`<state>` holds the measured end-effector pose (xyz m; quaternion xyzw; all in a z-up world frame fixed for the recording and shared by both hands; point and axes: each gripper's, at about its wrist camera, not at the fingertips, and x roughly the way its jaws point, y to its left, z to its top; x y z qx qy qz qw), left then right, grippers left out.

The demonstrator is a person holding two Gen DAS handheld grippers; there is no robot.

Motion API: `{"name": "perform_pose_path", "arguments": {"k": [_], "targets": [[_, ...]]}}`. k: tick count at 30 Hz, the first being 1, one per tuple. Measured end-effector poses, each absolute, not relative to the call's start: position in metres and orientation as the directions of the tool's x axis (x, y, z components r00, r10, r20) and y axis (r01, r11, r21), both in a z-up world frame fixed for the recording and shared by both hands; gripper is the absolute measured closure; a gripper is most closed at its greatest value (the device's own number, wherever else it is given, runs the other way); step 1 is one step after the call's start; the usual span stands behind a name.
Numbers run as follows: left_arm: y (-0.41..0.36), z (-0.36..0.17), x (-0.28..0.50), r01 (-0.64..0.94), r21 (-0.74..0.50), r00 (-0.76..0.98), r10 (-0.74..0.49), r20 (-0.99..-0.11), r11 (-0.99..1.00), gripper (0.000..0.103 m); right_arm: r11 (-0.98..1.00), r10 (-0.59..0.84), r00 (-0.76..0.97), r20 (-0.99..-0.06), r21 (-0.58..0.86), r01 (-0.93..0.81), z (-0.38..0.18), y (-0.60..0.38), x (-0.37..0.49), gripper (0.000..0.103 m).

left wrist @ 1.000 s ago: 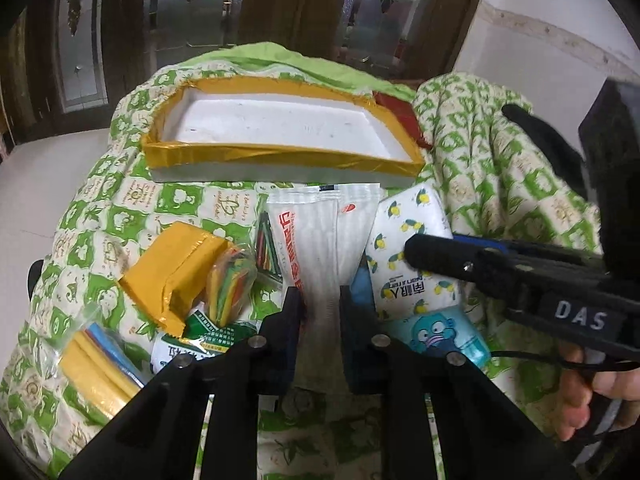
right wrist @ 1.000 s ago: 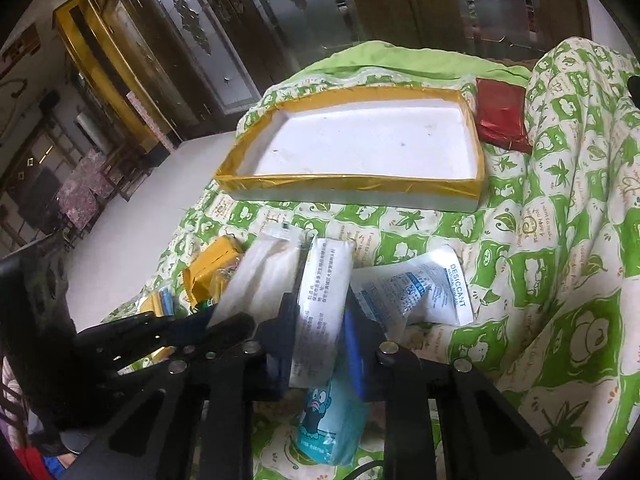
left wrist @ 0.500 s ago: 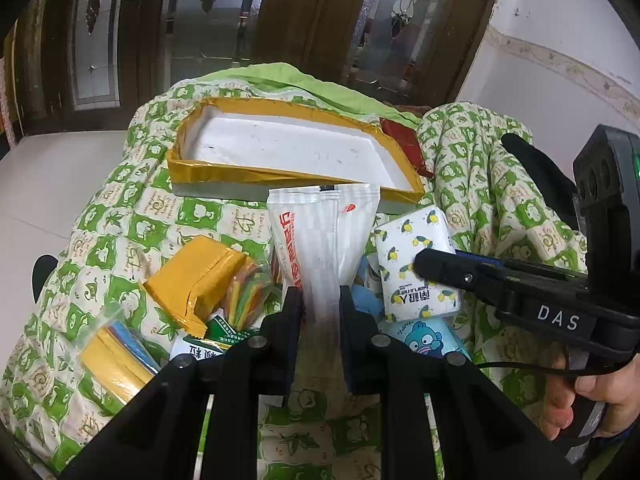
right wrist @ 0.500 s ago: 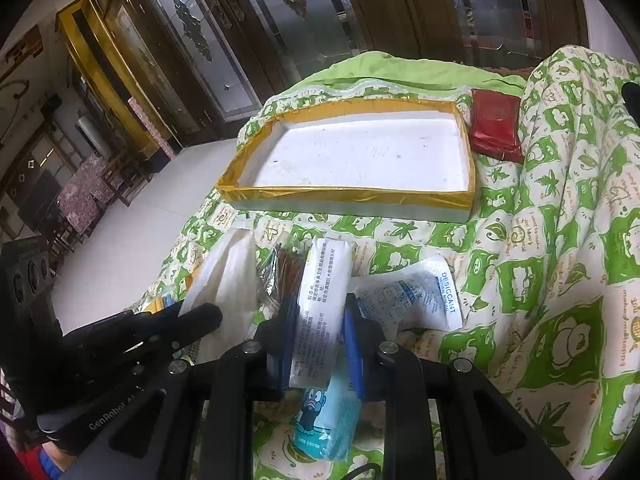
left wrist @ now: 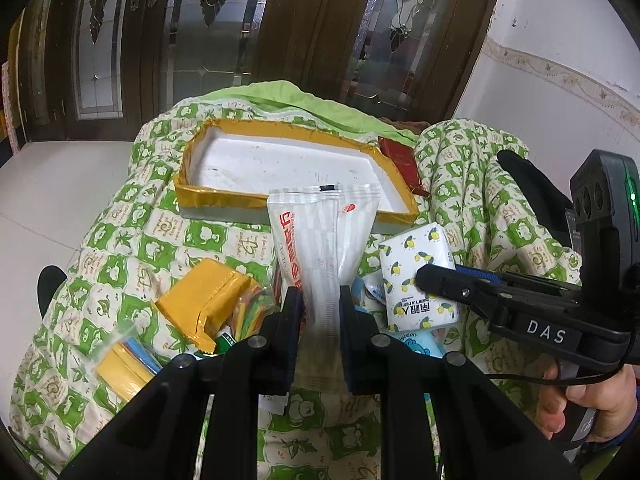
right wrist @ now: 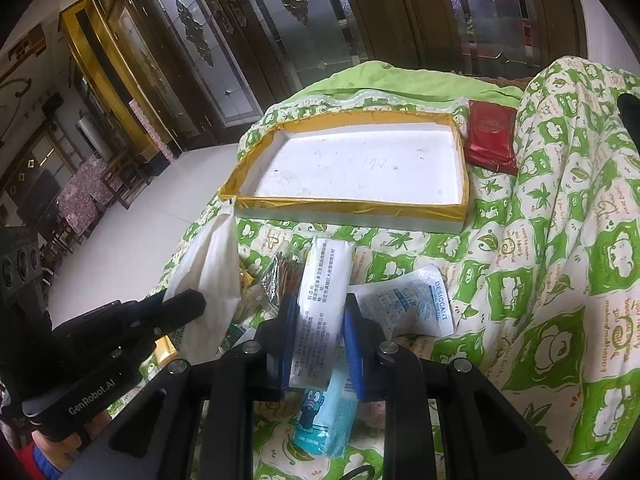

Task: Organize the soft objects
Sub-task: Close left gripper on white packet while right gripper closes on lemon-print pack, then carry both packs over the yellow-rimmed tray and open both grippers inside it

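Where doors (left wrist: 304, 32) loom, quilt (left wrist: 132, 240) below

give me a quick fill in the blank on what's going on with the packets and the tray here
1. The left gripper is shut on a clear packet with ____ lettering.
2. The right gripper is shut on a white tissue pack that, seen from the left wrist, is dotted with small ____ fruits.
3. The white tray with the yellow-taped rim holds ____ items.
4. Just outside the tray's far right corner lies a ____ pouch.

Missing words: red; yellow; no; red
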<state>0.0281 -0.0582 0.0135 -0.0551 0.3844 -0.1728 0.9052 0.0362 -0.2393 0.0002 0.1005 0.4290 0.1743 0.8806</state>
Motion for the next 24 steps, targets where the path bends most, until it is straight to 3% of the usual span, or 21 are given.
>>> {"name": "perform_pose_path", "arguments": {"k": [24], "targets": [[-0.056,0.046,0.058,0.271,-0.197,0.691,-0.333,-0.642,0.942,0.086,0.92,0.392,0.588,-0.708,0.291,-0.263,0.026,-0.231,0.053,0.079]]}}
